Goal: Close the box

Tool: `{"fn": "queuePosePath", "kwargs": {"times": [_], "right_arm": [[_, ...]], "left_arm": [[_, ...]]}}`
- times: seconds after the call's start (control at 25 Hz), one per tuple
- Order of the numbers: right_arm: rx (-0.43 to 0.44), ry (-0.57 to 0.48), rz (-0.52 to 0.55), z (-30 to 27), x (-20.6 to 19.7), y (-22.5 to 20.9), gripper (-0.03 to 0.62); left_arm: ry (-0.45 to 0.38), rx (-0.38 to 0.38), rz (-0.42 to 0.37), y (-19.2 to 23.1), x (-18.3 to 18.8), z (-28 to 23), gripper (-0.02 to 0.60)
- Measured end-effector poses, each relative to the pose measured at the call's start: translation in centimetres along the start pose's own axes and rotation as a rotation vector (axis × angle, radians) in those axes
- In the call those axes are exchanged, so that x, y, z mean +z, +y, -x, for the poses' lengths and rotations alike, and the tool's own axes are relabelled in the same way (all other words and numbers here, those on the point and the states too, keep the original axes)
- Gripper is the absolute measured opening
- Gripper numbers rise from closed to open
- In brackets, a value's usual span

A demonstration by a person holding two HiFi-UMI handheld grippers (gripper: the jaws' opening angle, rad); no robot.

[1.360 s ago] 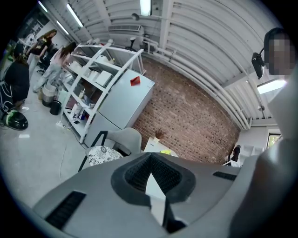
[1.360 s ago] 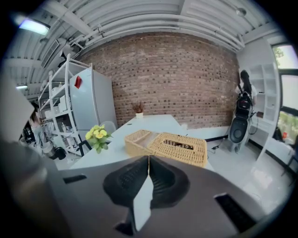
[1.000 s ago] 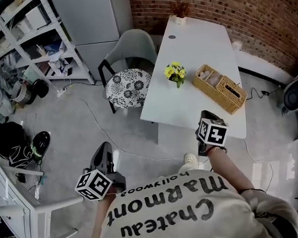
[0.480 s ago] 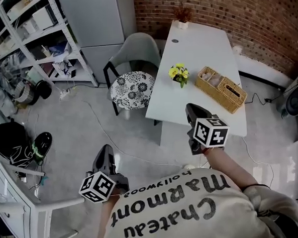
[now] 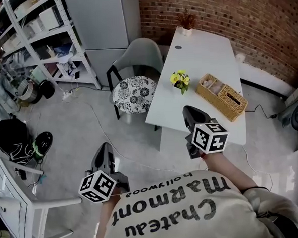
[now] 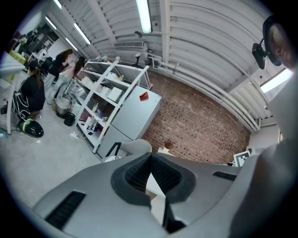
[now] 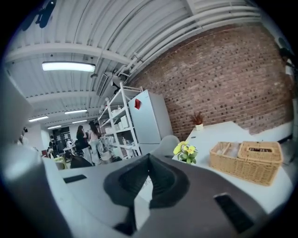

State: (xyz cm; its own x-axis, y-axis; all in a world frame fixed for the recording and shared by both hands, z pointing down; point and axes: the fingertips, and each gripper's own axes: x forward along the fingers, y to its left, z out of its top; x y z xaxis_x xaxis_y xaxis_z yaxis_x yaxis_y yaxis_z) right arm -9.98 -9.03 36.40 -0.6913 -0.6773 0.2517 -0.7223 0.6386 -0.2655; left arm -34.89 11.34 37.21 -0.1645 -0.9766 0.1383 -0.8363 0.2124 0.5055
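Tan wicker box (image 5: pixel 222 96), yellow flowers (image 5: pixel 180 79)

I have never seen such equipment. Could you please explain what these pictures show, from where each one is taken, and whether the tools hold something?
There is no robot here. A person holds a two-jaw gripper in each hand. The head view comes from a camera on the person's head, looking steeply down at both arms and the room. The other two pictures come from cameras that ride on the left gripper and the right gripper, each looking along its own jaws. Both grippers are shut and hold nothing. Ahead stands a long white table. On it are a rectangular woven wicker box, a small pot of yellow flowers and, at the far end, a small reddish potted plant. Neither gripper touches the box yet.
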Motion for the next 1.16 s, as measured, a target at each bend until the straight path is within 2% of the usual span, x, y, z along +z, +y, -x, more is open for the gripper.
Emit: {"fn": "queuePosePath", "kwargs": {"times": [0.72,1.16], "right_arm": [[0.062,0.095,0.055,-1.4,1.3,-6.4,0.003],[0.076,0.085,0.047,-2.0,1.3,-9.0,0.003]], "left_arm": [[-0.050,0.141,0.038,-3.2,-0.9,-1.1,0.000],[-0.058,0.151,0.014,-4.7,-1.8,-3.3,0.000]]}}
